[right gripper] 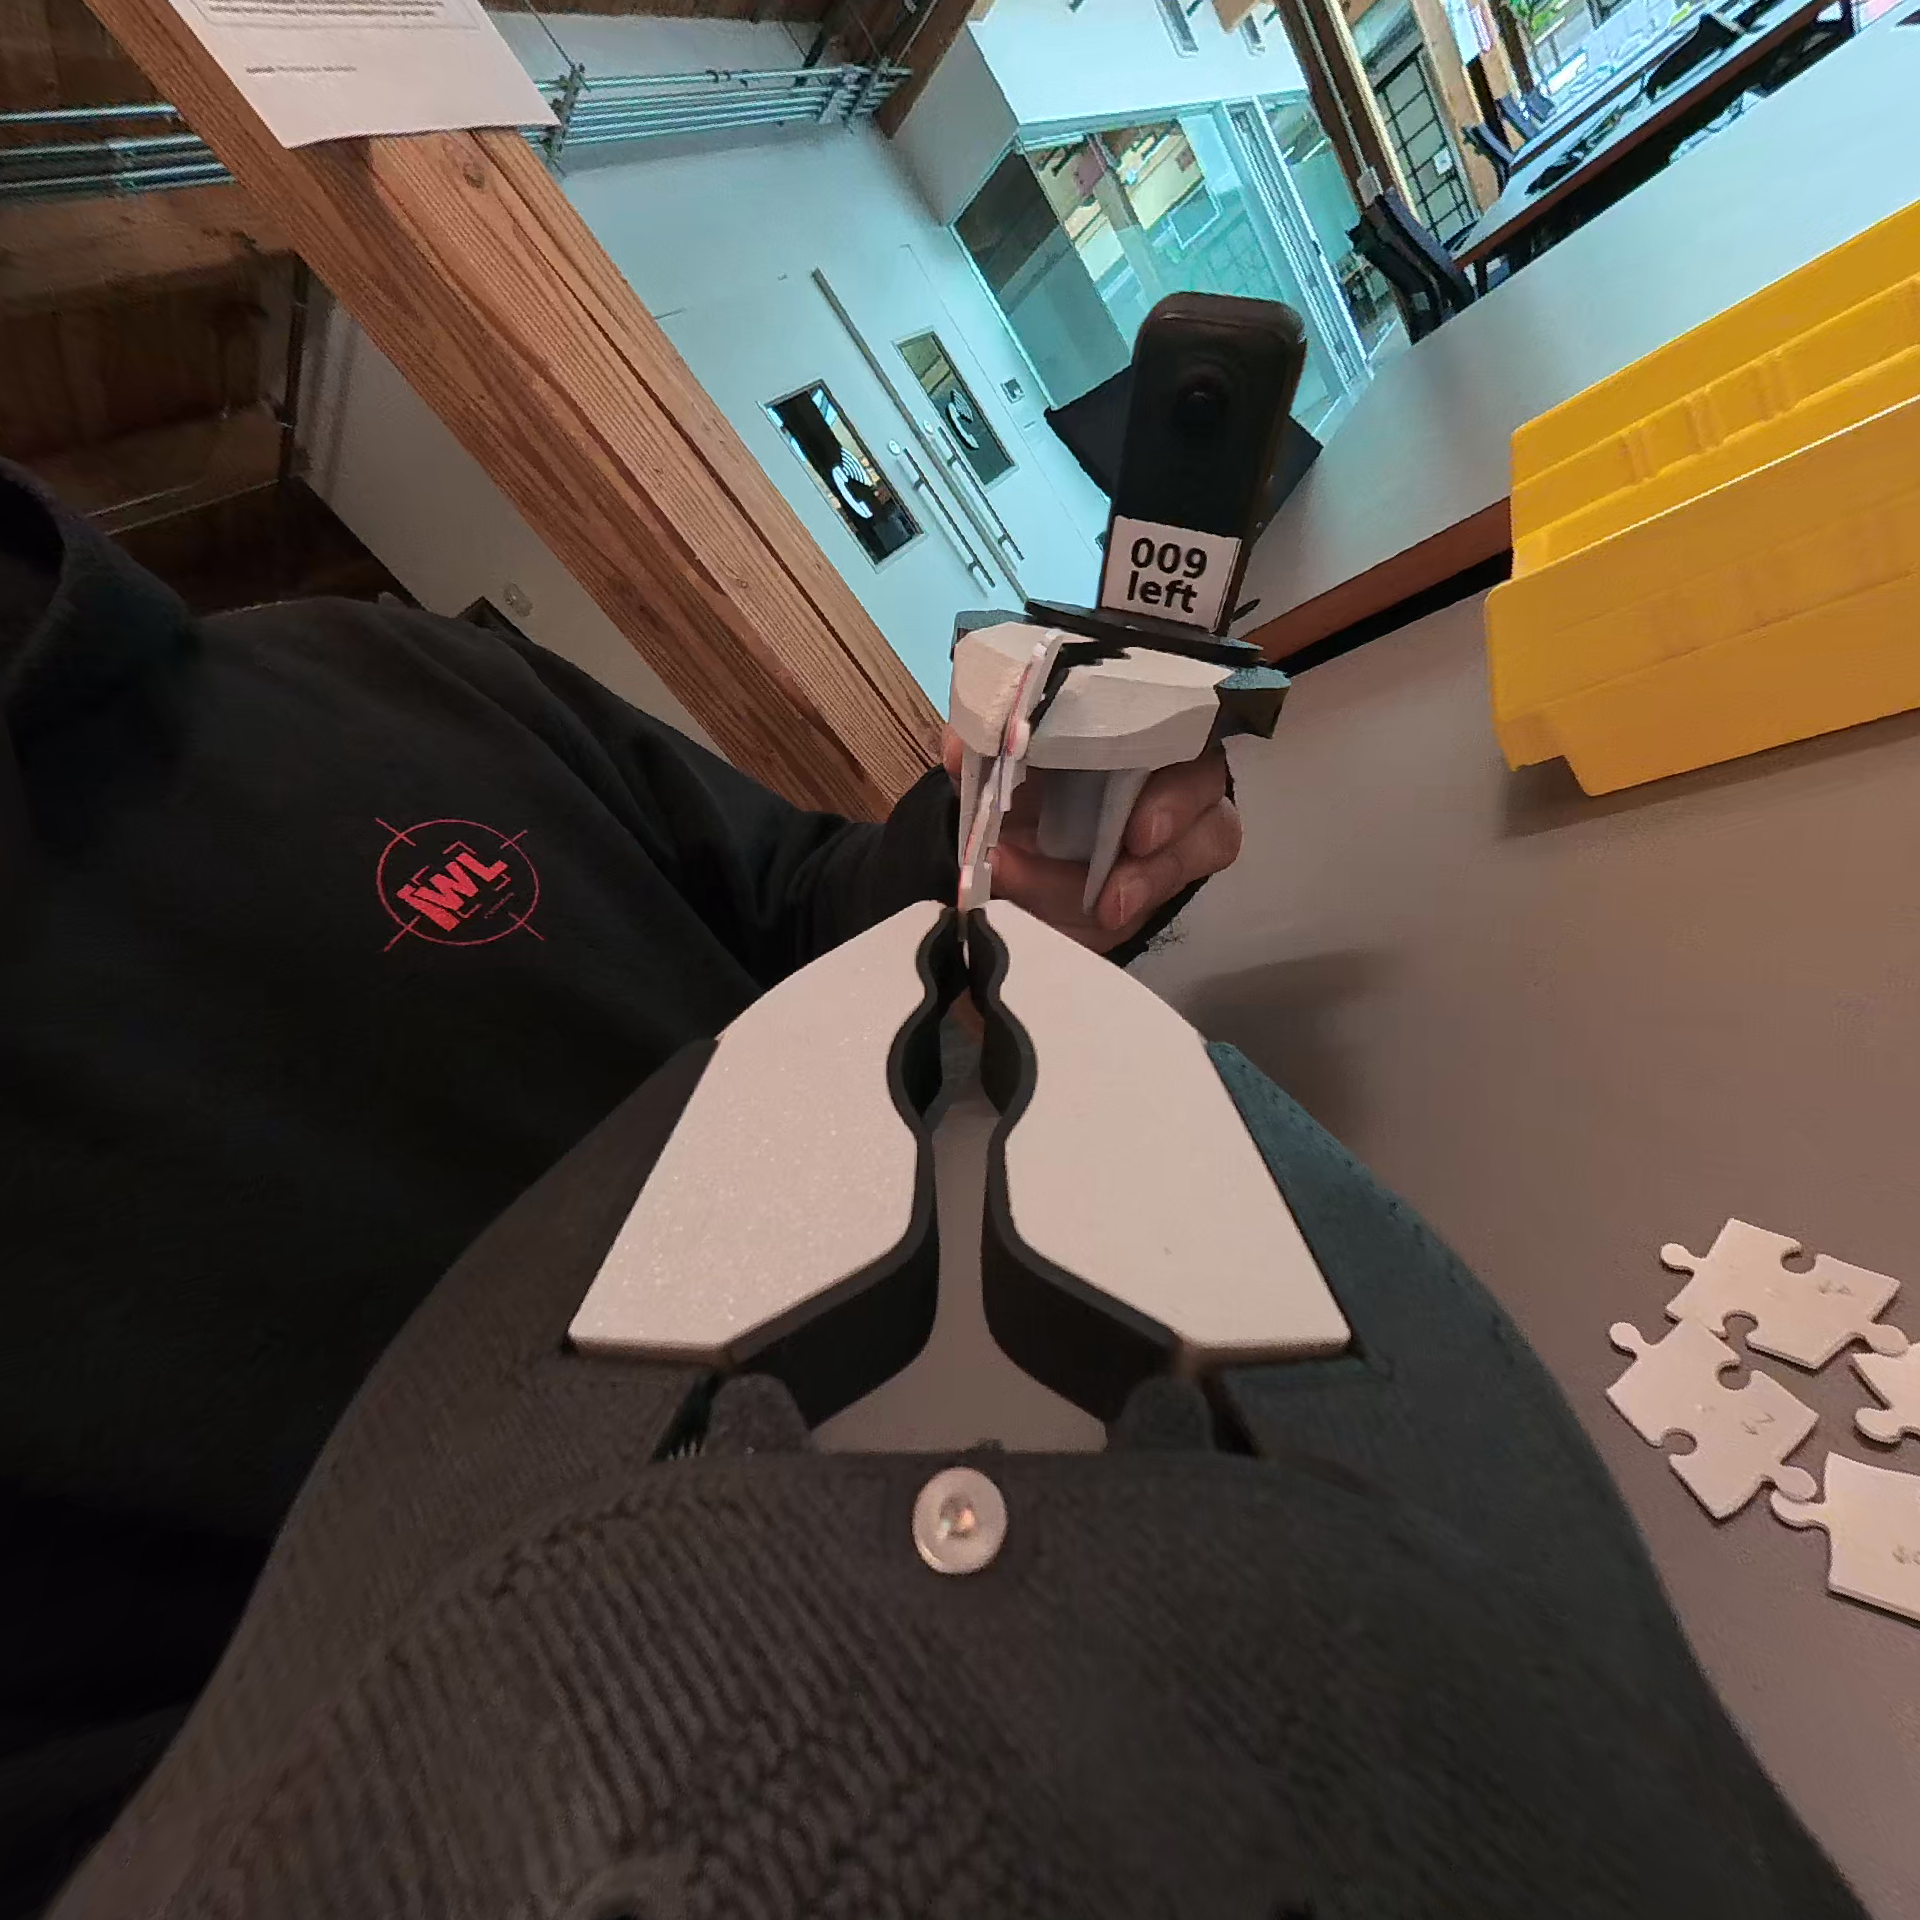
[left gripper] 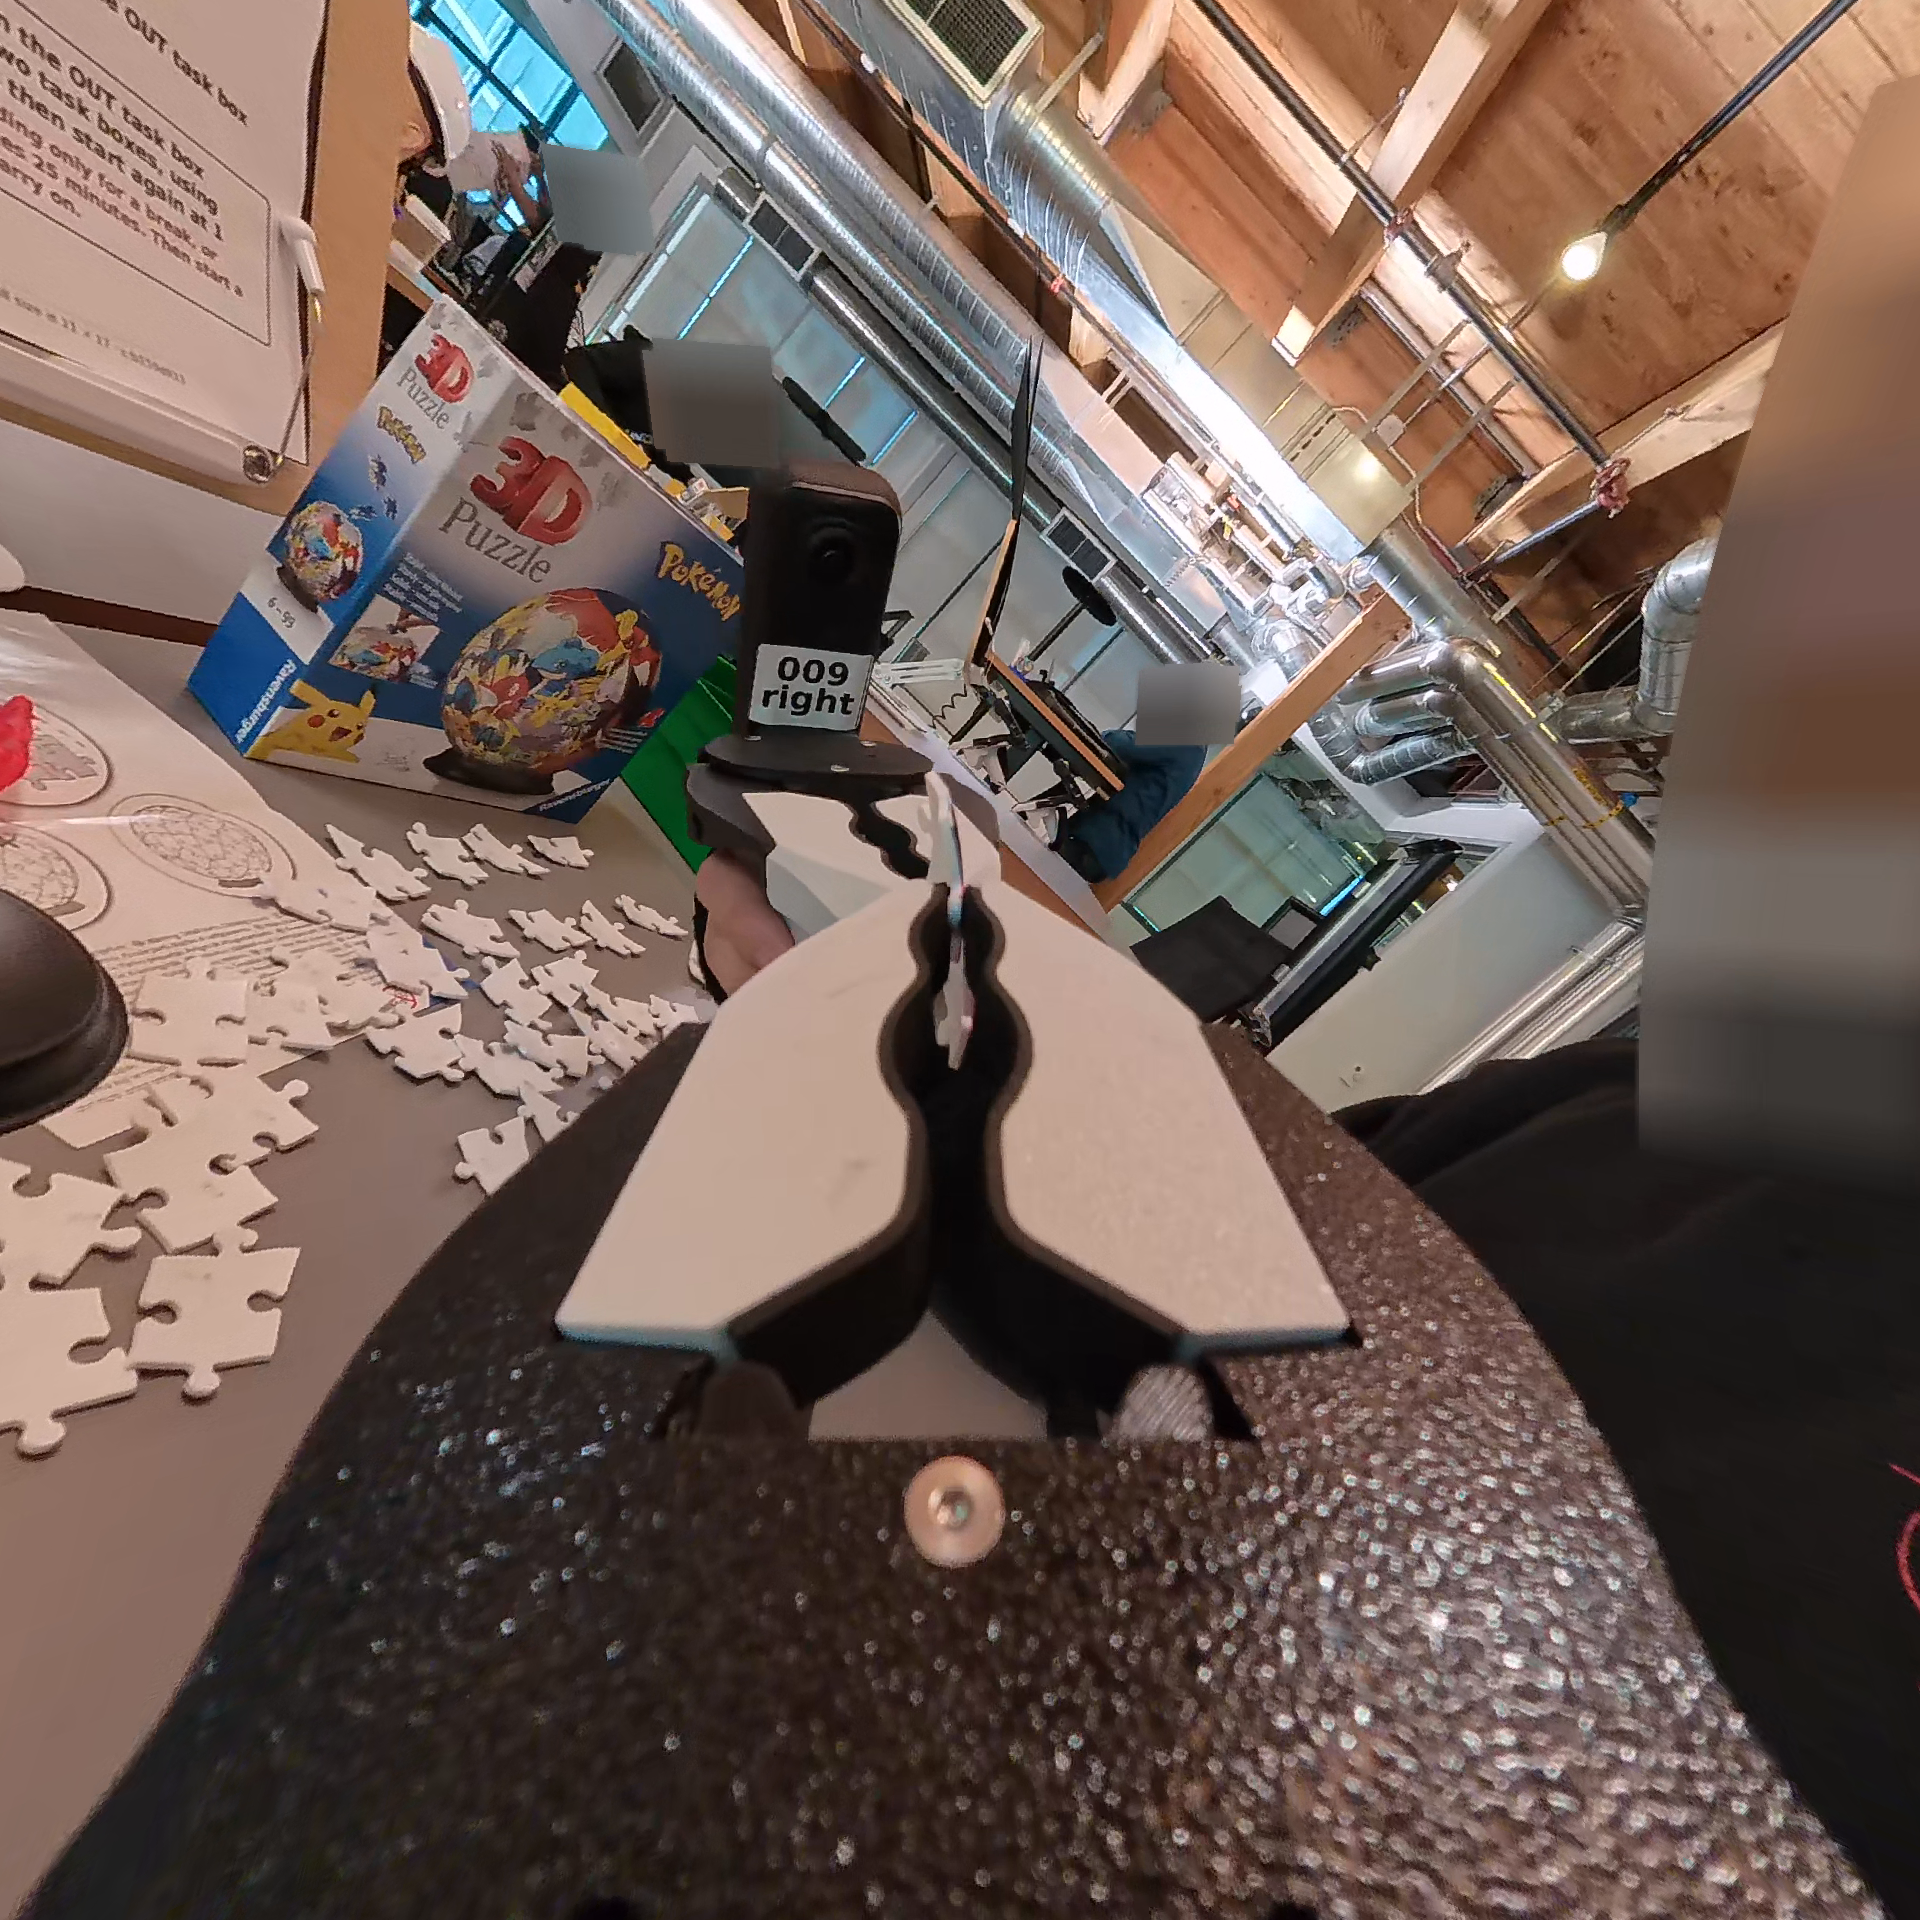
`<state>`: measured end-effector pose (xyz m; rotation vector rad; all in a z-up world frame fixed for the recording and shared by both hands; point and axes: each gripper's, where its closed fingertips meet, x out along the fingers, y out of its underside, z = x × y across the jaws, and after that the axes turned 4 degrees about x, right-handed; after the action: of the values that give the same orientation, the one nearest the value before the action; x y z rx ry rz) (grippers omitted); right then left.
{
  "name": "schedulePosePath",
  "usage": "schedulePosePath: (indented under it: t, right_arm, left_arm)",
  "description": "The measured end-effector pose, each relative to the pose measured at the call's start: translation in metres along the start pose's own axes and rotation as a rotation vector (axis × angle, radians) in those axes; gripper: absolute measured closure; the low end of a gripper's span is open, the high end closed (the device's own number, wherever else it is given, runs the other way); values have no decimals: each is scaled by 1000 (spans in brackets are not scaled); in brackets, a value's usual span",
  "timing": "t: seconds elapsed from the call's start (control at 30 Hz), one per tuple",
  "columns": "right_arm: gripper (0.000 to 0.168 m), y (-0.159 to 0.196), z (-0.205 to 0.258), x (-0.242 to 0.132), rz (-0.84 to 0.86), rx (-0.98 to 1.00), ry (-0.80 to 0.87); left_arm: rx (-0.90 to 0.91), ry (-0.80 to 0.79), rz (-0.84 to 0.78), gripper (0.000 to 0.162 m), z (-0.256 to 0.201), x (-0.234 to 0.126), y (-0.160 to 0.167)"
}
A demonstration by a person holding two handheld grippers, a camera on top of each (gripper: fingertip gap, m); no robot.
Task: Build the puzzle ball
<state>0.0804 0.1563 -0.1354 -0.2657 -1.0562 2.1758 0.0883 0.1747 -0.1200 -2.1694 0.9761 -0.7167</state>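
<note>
We see the left gripper (left gripper: 951, 940) and right gripper (right gripper: 966, 930) each clamped on, it seems, joined pieces (left gripper: 954, 914) above the table (right gripper: 1455, 935)

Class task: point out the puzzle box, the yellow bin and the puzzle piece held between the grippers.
puzzle box (left gripper: 488, 613): left wrist view, front face.
yellow bin (right gripper: 1704, 582): right wrist view, side wall.
puzzle piece (left gripper: 953, 966): left wrist view, thin edge.

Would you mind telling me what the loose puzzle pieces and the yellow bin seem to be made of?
The puzzle pieces look like thin rigid plastic or coated card: matte white backs, crisp die-cut tabs, lying flat. The yellow bin looks like moulded plastic: uniform glossy colour, rounded stepped ribs.
</note>
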Motion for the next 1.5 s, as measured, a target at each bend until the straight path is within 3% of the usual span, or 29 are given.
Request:
schedulePosePath:
  t: [0.77, 1.5]
  right_arm:
    - [166, -21, -16, 5, -176, 11, 33]
    - [166, -25, -15, 7, -250, 53, -3]
  left_arm:
    - [-65, -13, -154, 160, 8, -9, -18]
    - [-15, -60, -100, 160, 5, -10, -21]
